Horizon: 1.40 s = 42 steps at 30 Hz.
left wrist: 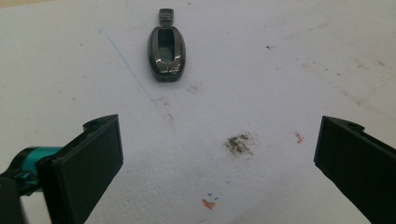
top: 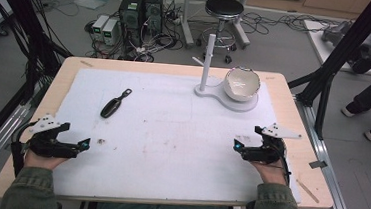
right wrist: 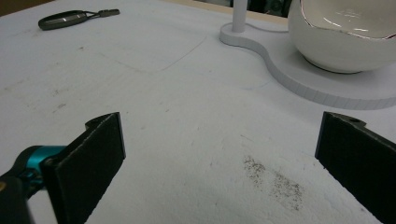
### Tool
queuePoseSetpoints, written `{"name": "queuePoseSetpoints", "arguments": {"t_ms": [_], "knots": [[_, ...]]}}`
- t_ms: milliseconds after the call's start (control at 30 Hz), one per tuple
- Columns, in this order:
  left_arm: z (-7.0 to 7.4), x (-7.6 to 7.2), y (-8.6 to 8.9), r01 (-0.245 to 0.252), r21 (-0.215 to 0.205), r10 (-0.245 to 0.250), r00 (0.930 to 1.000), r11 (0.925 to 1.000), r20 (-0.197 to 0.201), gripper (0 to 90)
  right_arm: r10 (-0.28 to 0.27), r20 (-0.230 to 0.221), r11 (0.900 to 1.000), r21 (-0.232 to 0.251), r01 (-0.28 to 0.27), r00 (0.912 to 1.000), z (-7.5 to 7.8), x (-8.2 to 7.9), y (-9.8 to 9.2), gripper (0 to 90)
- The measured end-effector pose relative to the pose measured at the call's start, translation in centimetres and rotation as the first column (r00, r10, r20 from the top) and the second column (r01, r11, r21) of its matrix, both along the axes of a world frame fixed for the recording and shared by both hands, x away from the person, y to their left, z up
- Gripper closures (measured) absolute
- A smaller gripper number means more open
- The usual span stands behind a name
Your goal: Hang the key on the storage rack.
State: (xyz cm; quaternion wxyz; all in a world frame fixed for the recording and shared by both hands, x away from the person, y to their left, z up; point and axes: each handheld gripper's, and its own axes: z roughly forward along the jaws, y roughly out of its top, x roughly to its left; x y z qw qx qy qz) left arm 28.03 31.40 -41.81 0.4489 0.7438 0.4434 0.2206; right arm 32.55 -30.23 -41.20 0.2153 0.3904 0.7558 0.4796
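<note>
A dark glossy car key fob (top: 114, 104) with a short strap lies on the white mat, left of centre; it sits ahead of the left jaws (left wrist: 166, 49) and far off at the upper left in the right gripper view (right wrist: 65, 18). A white bowl (top: 242, 82) rests on a white stand base (top: 233, 104) with an upright post (top: 207, 61); bowl (right wrist: 348, 32) and base (right wrist: 299, 74) are close in the right gripper view. My left gripper (top: 83, 144) rests near the front left, open, nothing between its jaws. My right gripper (top: 238, 145) rests at the front right, open and empty.
The white mat (top: 171, 133) covers most of the wooden table (top: 71, 65) and carries small dirt smudges (left wrist: 239, 143). Beyond the table stand a stool (top: 224, 10), computer boxes (top: 141, 8) and cables. Black frame struts (top: 343, 51) rise at the right.
</note>
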Motion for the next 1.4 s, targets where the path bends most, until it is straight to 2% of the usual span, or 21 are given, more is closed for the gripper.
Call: {"name": "queuePoseSetpoints", "arguments": {"t_ms": [400, 533, 600, 700, 1133, 1200, 1300, 1400], "knots": [[-0.1, 0.0, -0.1, -0.003, 0.004, 0.003, 1.0000, 1.0000, -0.004, 1.7, -0.006, -0.010, 1.000, 0.007, 0.006, 0.9999, 0.0, -0.1, -0.1, 0.5], [-0.2, 0.1, -0.1, 0.001, 0.011, -0.001, 0.9999, 0.9999, -0.014, 1.7, -0.007, -0.012, 1.000, 0.005, 0.007, 0.9999, -0.1, -0.1, -0.1, 0.5], [-0.3, 0.2, -0.2, -0.001, 0.023, 0.002, 0.9994, 0.9997, -0.033, 1.7, -0.005, -0.004, 1.000, 0.005, 0.005, 1.0000, -0.1, -0.1, -0.2, 0.6], [-0.3, 0.2, -0.3, -0.002, 0.026, 0.003, 0.9994, 0.9996, -0.036, 1.7, -0.010, -0.008, 1.000, 0.006, 0.010, 0.9999, -0.1, -0.1, -0.2, 0.5], [0.2, 0.5, -0.4, -0.014, 0.033, 0.014, 0.9995, 0.9994, -0.026, 1.7, -0.026, -0.016, 1.000, -0.004, 0.026, 0.9995, -0.2, -0.1, -0.1, 0.6], [0.5, 0.7, -0.5, -0.009, 0.040, 0.010, 0.9997, 0.9991, -0.020, 1.7, -0.026, -0.016, 1.000, -0.004, 0.025, 0.9995, -0.2, -0.1, -0.1, 0.5], [1.1, 1.2, -0.7, -0.003, 0.021, 0.003, 1.0000, 0.9998, -0.003, 1.7, -0.026, -0.026, 1.000, -0.005, 0.026, 0.9993, -0.2, 0.0, 0.0, 0.6], [1.5, 1.9, -0.7, -0.003, 0.027, 0.003, 1.0000, 0.9996, 0.001, 1.7, -0.023, -0.019, 1.000, -0.007, 0.023, 0.9996, -0.2, 0.0, 0.1, 0.5]]}}
